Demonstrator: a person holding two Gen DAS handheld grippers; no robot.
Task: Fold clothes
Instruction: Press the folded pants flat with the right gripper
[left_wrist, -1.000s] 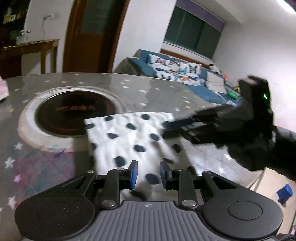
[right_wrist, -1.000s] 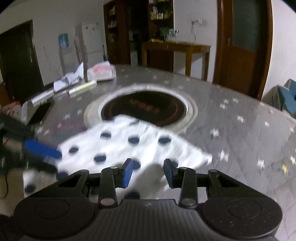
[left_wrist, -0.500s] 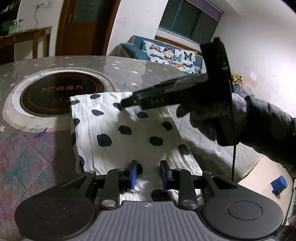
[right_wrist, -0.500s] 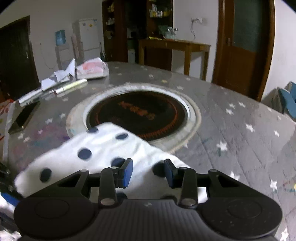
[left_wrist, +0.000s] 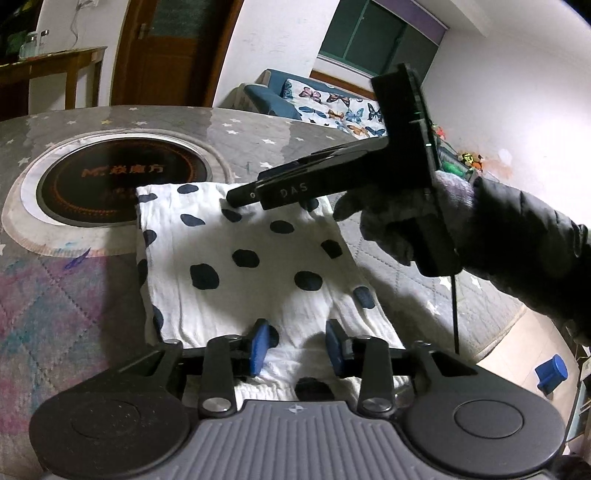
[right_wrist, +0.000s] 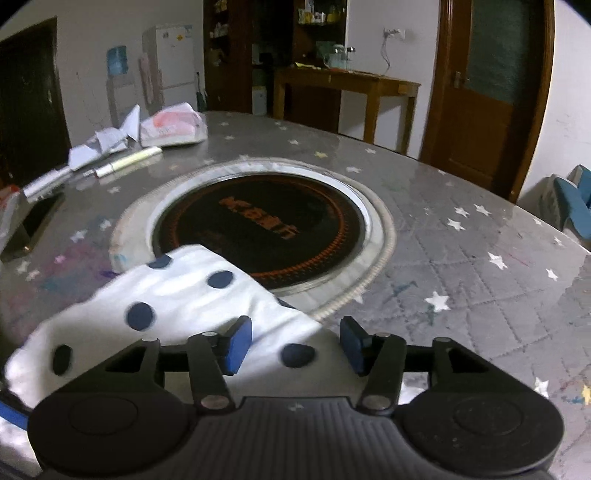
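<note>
A folded white cloth with dark blue dots (left_wrist: 251, 266) lies flat on the grey star-patterned table (left_wrist: 92, 295), its far corner by the round cooktop. My left gripper (left_wrist: 297, 347) is open, its blue pads just above the cloth's near edge. My right gripper (right_wrist: 295, 345) is open over the cloth's right corner (right_wrist: 177, 302); seen from the left wrist, its fingers (left_wrist: 243, 194) hover at the cloth's far edge. Nothing is held.
A round black induction cooktop (right_wrist: 258, 225) with a pale ring is set into the table. Papers, a plastic bag (right_wrist: 171, 125), pens and a phone (right_wrist: 33, 221) lie at the far left. The table edge (left_wrist: 498, 332) runs close on the right.
The cloth has settled flat into a folded square. Both grippers have widened their jaws slightly, and the right gripper has moved over the cloth's far edge.
</note>
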